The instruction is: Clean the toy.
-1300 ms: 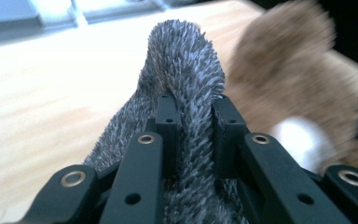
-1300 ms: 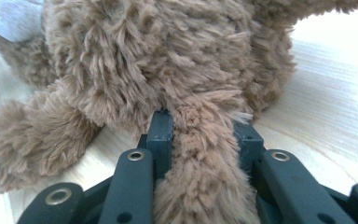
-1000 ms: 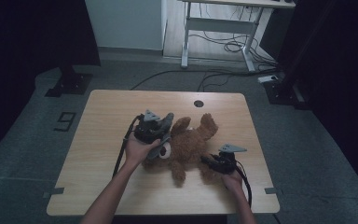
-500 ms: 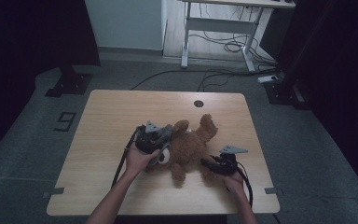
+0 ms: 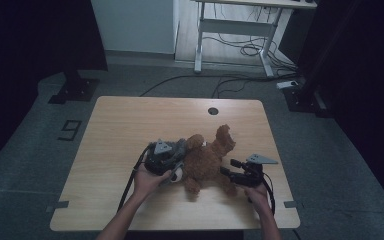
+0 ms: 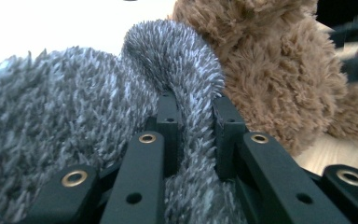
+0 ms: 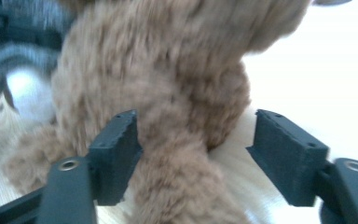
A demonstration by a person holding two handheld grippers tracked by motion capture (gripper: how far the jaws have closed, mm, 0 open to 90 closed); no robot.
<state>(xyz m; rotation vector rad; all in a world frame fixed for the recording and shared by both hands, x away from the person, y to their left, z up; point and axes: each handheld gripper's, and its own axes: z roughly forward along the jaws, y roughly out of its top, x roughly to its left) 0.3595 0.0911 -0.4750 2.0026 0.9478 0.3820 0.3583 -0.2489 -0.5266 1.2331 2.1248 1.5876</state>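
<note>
On the light wooden table, the left gripper pinches a fold of shaggy grey knitted cloth against the brown plush bear lying mid-table. The right gripper, jaws just opening, straddles the bear's near leg unpressed, as its own view shows.

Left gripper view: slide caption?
Left tongs shut on a fold of grey fleece, brown plush toy behind.

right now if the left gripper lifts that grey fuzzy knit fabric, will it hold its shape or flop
Probably flop: the grey fuzzy knit fabric already folds into a soft ridge between the left gripper jaws. Likely light, and its fuzzy pile should resist slipping.
</note>
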